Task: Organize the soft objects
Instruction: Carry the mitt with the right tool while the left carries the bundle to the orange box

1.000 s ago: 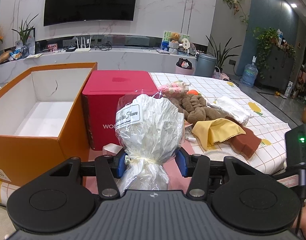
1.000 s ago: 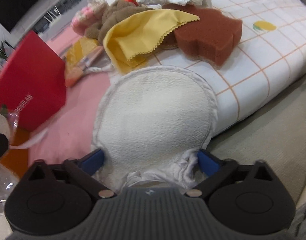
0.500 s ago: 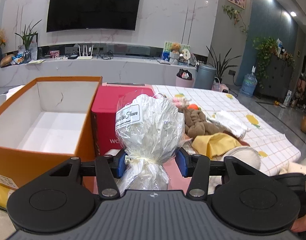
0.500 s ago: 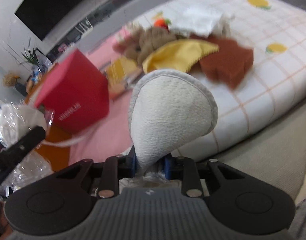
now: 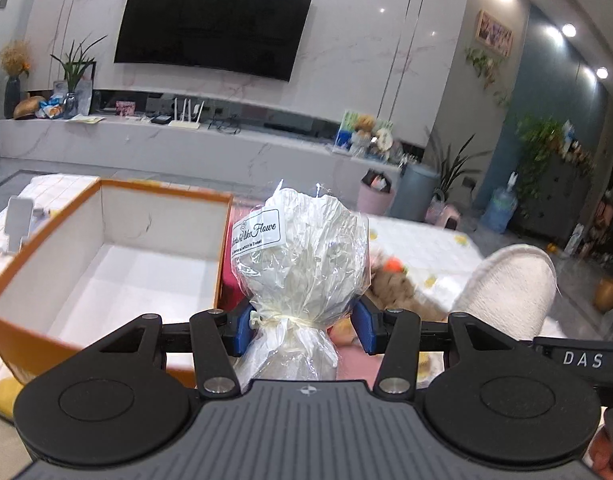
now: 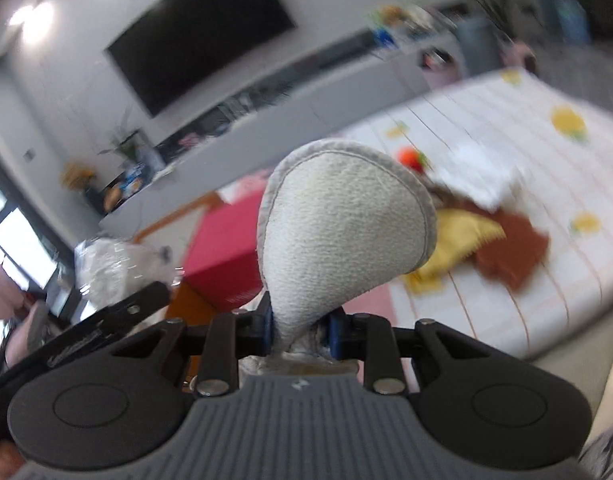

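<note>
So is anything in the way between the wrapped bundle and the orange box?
Nothing visible. The left gripper holds the bundle up beside the orange box, which is open on top, and the part of its inside that shows is bare. The near wall's rim sits lower in view than the bundle.

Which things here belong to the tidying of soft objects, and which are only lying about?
Job: wrapped bouquet; white cloth pad; orange box; yellow cloth; brown sponge.
Lying about: television; router; water bottle.
</note>
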### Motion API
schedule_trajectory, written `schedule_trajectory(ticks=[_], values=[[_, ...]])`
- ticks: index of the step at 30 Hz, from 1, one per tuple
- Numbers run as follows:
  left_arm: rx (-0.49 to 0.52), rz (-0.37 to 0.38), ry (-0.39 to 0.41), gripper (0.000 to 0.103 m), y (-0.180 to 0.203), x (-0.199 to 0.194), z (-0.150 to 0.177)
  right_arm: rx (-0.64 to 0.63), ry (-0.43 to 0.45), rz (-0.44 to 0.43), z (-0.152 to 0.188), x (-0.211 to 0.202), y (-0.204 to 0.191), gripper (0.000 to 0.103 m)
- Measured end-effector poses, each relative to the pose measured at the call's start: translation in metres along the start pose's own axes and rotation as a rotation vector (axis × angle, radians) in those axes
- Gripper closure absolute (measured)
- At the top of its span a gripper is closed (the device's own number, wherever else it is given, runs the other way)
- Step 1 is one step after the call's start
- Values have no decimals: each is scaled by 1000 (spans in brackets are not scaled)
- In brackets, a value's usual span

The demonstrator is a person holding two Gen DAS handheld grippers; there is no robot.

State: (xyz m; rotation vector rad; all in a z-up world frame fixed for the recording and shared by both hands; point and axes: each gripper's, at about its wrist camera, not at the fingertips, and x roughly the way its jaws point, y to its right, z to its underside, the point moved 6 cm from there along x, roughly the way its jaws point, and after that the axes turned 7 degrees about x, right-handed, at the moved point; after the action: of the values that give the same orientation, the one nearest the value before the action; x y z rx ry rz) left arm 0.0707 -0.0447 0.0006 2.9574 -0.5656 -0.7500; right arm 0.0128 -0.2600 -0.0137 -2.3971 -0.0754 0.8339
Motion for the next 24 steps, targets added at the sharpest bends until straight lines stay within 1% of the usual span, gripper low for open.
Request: schedule_trajectory(ticks=[2,5,8,11,14,17,20,21,24], values=[[-3,-6,23,47,-6,-8,-13,-47,44,-5,-8,-10,-22,79],[4,-33,37,47,-17,-20,-30,-100,134,1,-17,-27,-57,79],[10,-54,46,47,-30,-31,-37,-201,172,5,-20,-34,-95,79],[18,-101,62,47,-48,-46,-43,-244,190,-23,-19,-36,-124,79],[14,-147,92,47,-67,-60,-46,-291,192,-46,-14,-37,-151,79],[-16,-178,138,47,-87,-69,-52,-330,180,-69,-5,-31,-175,78],[-49,-218,154,47,-107,-73,-52,-369,161,-73,6,-23,-194,78],[-46,-226,154,47,-110,-72,-52,-379,159,-71,10,-20,-199,78],[1,-298,160,47,-117,-71,-50,-418,143,-66,23,-10,-210,78]])
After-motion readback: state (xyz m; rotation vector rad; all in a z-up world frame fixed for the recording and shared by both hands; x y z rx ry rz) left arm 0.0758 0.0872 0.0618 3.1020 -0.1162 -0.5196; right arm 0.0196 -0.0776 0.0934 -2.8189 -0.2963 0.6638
